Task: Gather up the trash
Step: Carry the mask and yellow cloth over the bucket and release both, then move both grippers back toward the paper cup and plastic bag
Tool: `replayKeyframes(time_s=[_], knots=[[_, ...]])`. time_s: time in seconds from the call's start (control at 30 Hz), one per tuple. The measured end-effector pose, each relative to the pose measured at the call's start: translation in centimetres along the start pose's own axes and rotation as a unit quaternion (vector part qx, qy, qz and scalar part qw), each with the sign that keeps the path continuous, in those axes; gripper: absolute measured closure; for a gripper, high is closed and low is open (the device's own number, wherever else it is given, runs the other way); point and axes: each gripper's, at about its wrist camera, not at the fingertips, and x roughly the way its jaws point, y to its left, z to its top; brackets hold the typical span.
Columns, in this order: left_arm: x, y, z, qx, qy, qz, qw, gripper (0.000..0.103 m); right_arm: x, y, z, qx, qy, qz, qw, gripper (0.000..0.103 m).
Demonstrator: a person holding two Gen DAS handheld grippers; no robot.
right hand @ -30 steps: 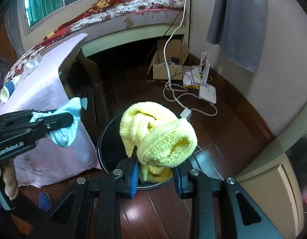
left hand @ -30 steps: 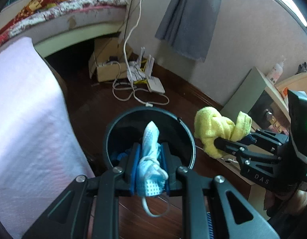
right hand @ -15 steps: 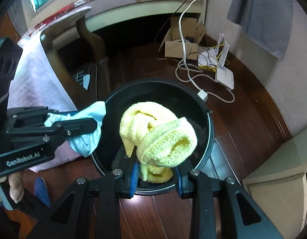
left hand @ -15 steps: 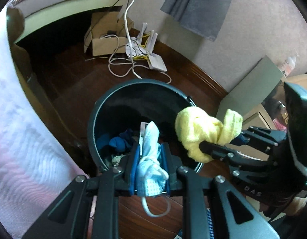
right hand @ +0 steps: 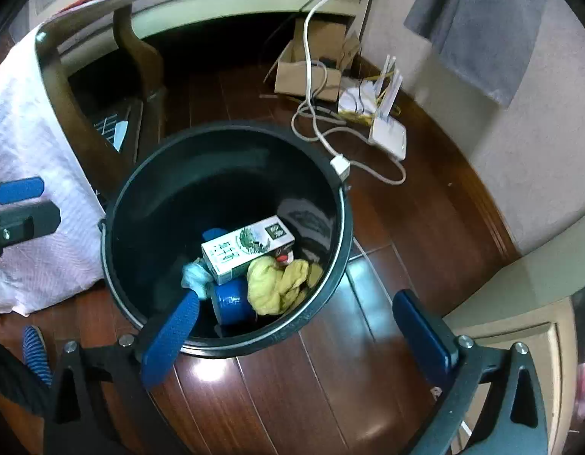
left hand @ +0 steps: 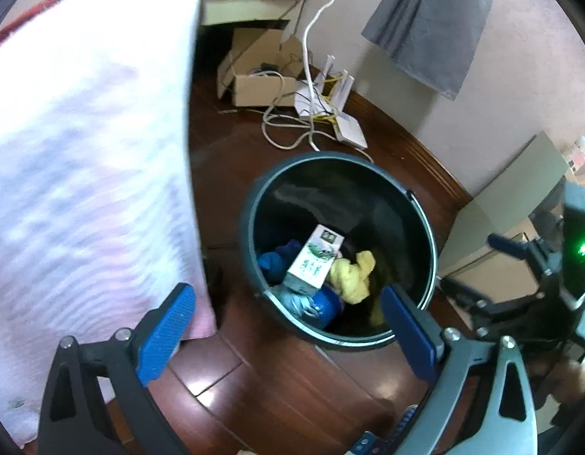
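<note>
Both loads are released since the earlier frames: the yellow cloth (right hand: 281,284) and pale blue mask (right hand: 195,275) now lie in the black bin (right hand: 224,136) beside a carton (right hand: 247,248). The left gripper (left hand: 288,326) and right gripper (right hand: 300,331), jaws just opened, are spread wide and empty. This round is judged done; no further trash is seen. Bare floor (right hand: 425,227) is left open on the wall side; a draped chair (right hand: 34,140) crowds the rim on the other.

We found the round dark bin (right hand: 342,227) standing upright on the wood floor, its mouth open. Inside lay a crumpled yellow knit cloth (right hand: 279,284) against the near wall, touching a white and green carton (right hand: 247,252) that rested tilted on its side. A pale blue face mask (right hand: 195,275) sat bunched beside the carton, next to a blue tape roll (right hand: 231,299).
</note>
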Motion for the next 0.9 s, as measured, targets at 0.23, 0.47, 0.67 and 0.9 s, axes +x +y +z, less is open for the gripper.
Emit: replayKeyframes(time_s=[0.23, 0.47, 0.67, 0.9], knots=[[-3.0, 0.6, -0.7, 0.001, -0.022, 0.013, 0.9997, 0.003, -4.4, 1.3, 0.7, 0.006, -0.031, 0.000, 0.999, 0.000], [-6.0, 1.1, -0.9, 0.005, -0.043, 0.022, 0.9988, 0.003, -8.1, 3.3, 1.2, 0.008, -0.060, 0.006, 0.998, 0.000], [-8.4, 1.8, -1.3, 0.004, -0.059, 0.032, 0.9977, 0.002, -10.5, 4.9, 1.6, 0.007, -0.078, 0.011, 0.997, 0.000], [-12.1, 3.1, -2.2, -0.006, -0.087, 0.053, 0.9948, 0.002, -13.7, 6.8, 1.9, 0.019, -0.103, 0.030, 0.994, 0.000]])
